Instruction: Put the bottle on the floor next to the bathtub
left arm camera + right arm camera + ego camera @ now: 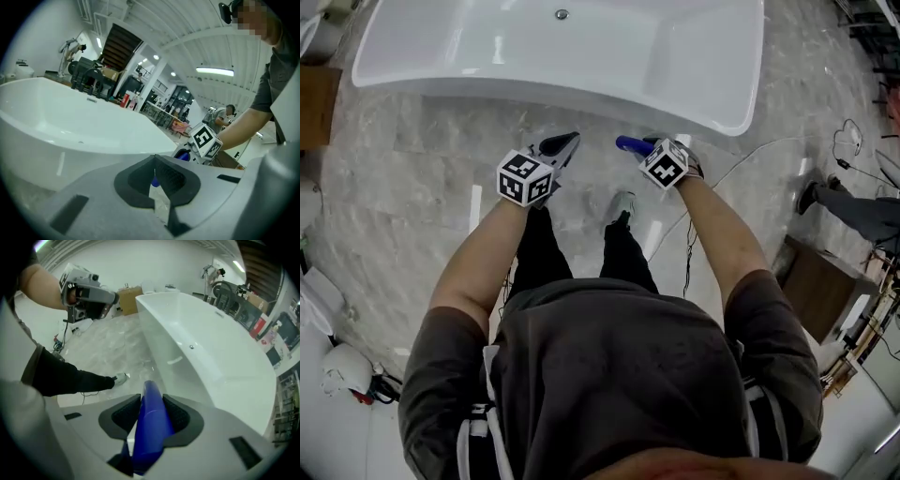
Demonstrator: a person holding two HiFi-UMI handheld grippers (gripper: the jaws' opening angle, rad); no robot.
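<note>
1. The head view is showing only a blue tip of the bottle (630, 143). The right gripper view is showing its length, above the floor (422, 187) near the bathtub (534, 89).
2. I'm clamping the right gripper (151, 416) jaws on it, partly apart; the left gripper (156, 180) jaws are touching, empty.

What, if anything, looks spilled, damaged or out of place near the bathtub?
Nothing stands out. The blue bottle is clamped in the right gripper over the marble floor. The left gripper is shut and empty, and the bathtub looks intact. Only a loose cable trails across the floor at right.
</note>
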